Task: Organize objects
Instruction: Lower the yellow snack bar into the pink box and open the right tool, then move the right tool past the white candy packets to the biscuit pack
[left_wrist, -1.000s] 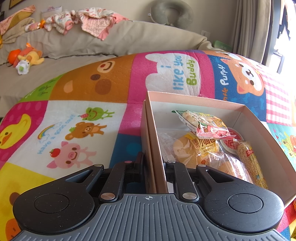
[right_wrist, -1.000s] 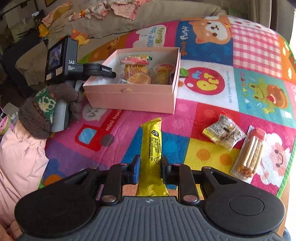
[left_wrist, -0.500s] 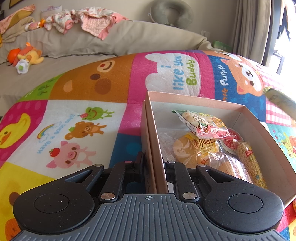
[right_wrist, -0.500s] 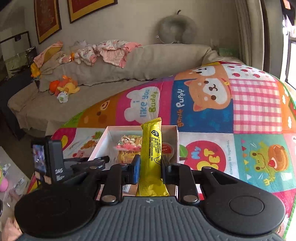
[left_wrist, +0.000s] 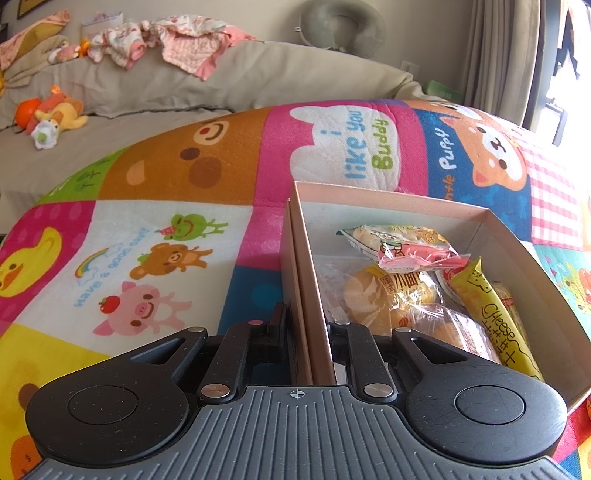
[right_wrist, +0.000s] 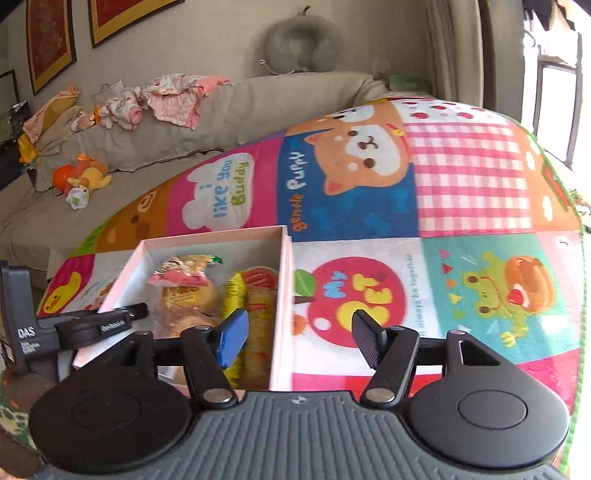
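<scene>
A pink cardboard box (left_wrist: 306, 266) stands on the colourful play mat and holds several wrapped snacks. My left gripper (left_wrist: 309, 325) is shut on the box's left wall. A yellow cheese stick packet (left_wrist: 491, 317) lies inside the box at its right side; it also shows in the right wrist view (right_wrist: 233, 295) beside an orange snack roll (right_wrist: 260, 314). My right gripper (right_wrist: 297, 334) is open and empty, hovering over the box's right wall (right_wrist: 282, 295). The left gripper's body (right_wrist: 74, 326) shows at the box's left wall in the right wrist view.
A beige sofa (left_wrist: 207, 85) runs behind the mat, with baby clothes (left_wrist: 166, 37) and a plush toy (left_wrist: 51, 114) on it. A grey neck pillow (right_wrist: 303, 48) rests on the sofa back. Curtains and a bright window are at the right.
My right gripper carried the yellow cheese stick packet up and over to the box, opened, and let it go; the packet now lies in the box. The left gripper has not moved.
</scene>
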